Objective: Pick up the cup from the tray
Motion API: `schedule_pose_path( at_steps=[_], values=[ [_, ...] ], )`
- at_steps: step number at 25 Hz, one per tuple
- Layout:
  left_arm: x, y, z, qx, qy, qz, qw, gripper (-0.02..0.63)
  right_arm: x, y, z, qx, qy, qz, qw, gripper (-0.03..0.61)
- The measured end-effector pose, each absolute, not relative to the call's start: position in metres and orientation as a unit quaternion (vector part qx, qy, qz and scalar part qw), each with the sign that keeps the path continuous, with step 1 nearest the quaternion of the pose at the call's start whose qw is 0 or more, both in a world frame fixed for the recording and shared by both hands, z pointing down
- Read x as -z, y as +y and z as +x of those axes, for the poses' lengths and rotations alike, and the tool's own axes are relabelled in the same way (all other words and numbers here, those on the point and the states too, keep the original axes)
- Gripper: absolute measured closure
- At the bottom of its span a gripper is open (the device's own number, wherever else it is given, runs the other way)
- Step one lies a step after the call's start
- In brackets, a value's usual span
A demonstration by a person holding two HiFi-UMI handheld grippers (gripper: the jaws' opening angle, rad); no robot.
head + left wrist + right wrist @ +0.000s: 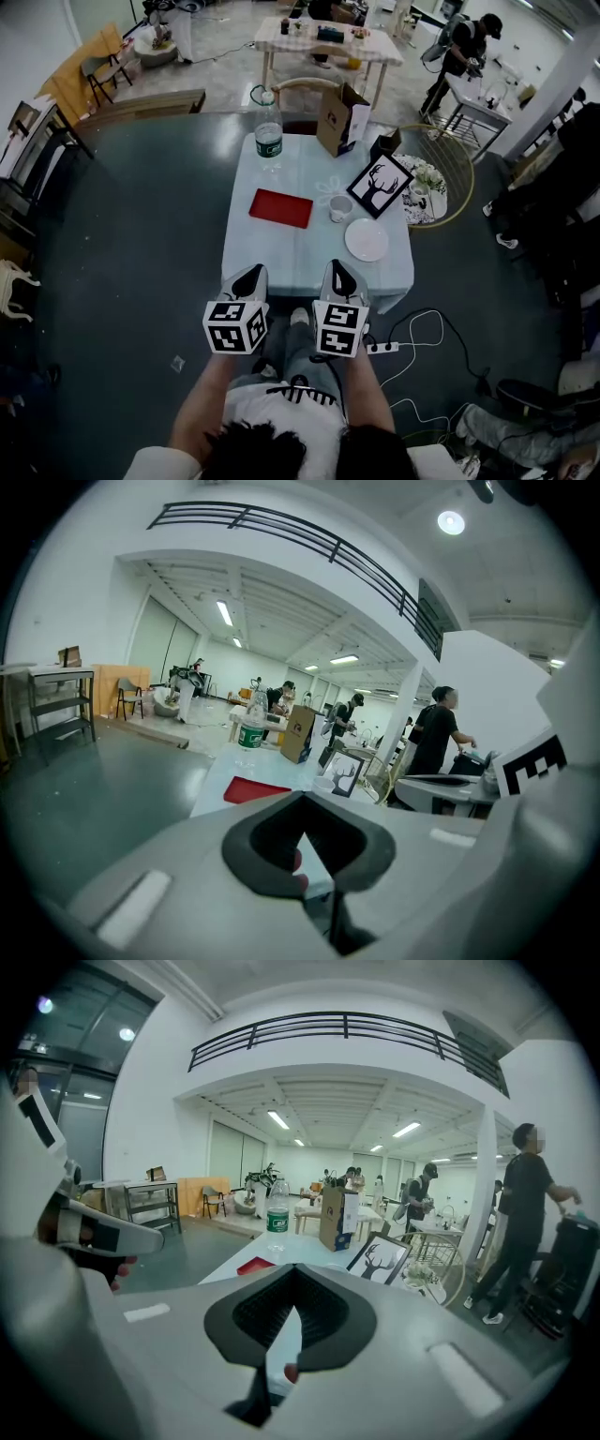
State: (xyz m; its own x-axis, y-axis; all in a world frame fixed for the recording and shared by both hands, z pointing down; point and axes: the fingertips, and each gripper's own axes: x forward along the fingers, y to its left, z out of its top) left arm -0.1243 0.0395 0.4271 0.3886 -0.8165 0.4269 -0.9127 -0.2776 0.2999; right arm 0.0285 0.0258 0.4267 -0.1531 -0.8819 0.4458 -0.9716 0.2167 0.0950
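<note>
Hovering by the pale-blue clothed table's [281,258] near edge in the head view, left gripper [247,278] and right gripper [344,277] sit well short of the flat red rectangular tray [280,207]. The small white ceramic cup [340,208] stands just right of that tray, off it. Left gripper view: jaws clenched, empty. Right gripper view: likewise clamped on nothing, probably because nothing's within reach.

Bare tabletop [281,255] before the cup [340,208]; 3 obstacles close by: frame [380,185], plate [366,240], red tray [280,208].
</note>
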Motion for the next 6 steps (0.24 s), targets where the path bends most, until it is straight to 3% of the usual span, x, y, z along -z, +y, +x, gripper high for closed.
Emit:
schedule_pose_path(
  at_steps=[6],
  values=[
    [-0.434,0.053,-0.117,-0.101,-0.537,0.797,0.258,0.614,-0.431,0.04,0.032,-0.112,-0.751,0.615,0.212,0.554]
  ],
)
